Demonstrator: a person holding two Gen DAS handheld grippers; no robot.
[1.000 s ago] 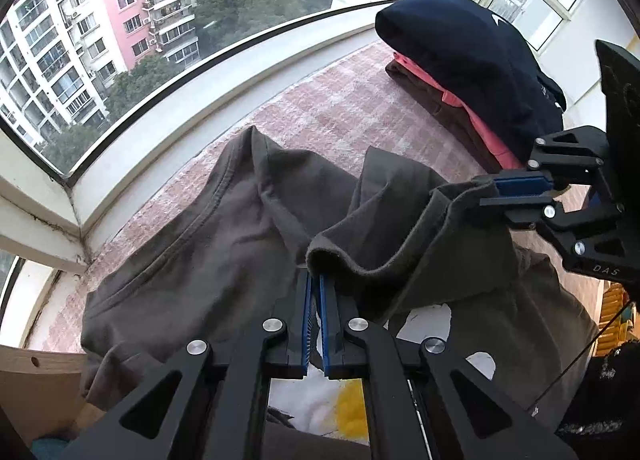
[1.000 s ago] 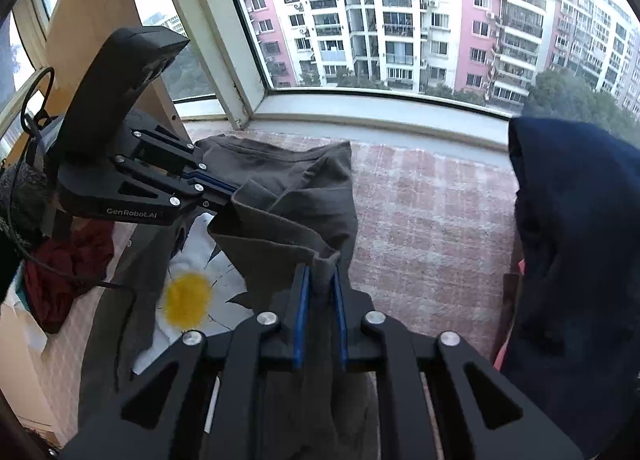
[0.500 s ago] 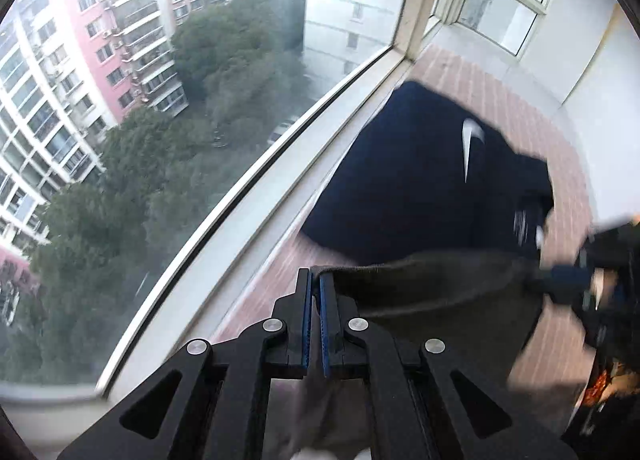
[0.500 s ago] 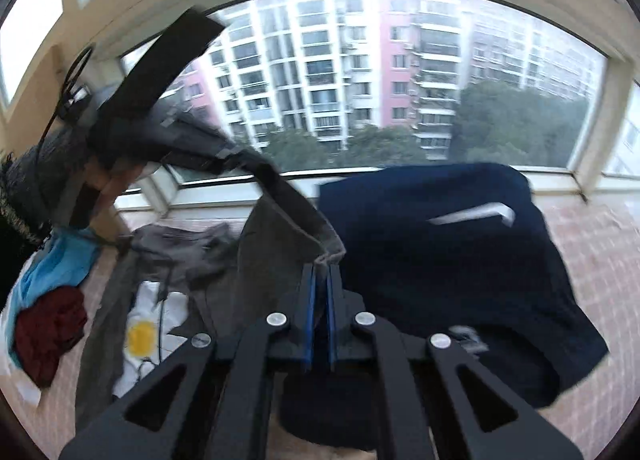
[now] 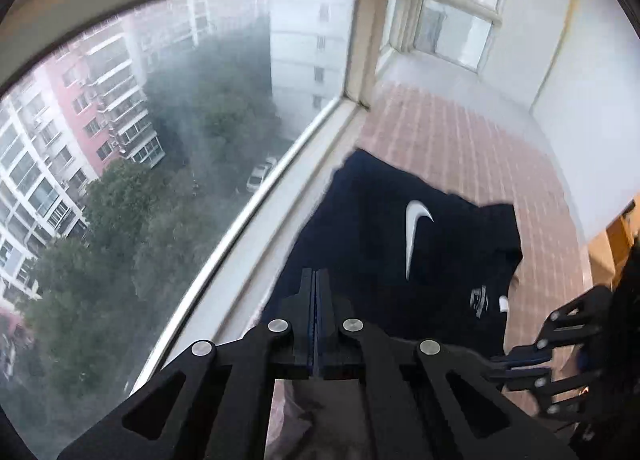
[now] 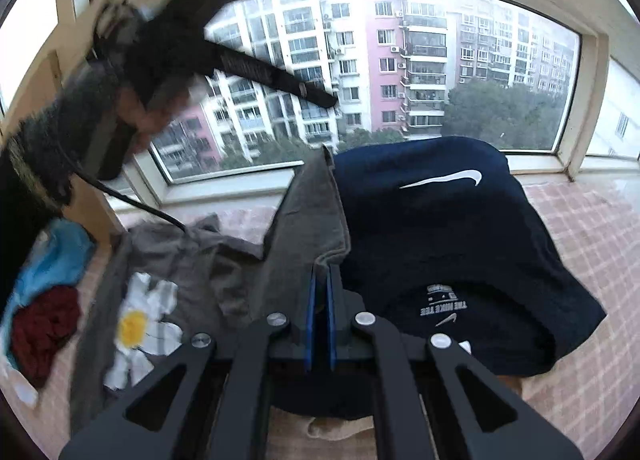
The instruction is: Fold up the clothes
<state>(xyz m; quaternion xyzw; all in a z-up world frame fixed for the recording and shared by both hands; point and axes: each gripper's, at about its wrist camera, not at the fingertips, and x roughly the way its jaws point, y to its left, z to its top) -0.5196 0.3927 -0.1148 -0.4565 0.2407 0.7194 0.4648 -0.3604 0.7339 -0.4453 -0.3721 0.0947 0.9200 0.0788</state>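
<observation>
Clamped: right gripper [image 6: 319, 284] on grey daisy-print T-shirt [image 6: 308, 215]; left gripper [image 5: 316, 292] pressed together, contents unclear. Just right, navy Nike tee [image 6: 440, 227]; far left, red and blue clothes [image 6: 44, 300].

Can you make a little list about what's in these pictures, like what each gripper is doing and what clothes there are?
place: checked cloth on a window ledge
right gripper: shut on the grey shirt, lifting its edge
left gripper: shut, grey fabric showing just below it
grey shirt print: white daisy with yellow middle
navy shirt: lying on the pile, white swoosh
other clothes: blue and dark red, at the left
</observation>
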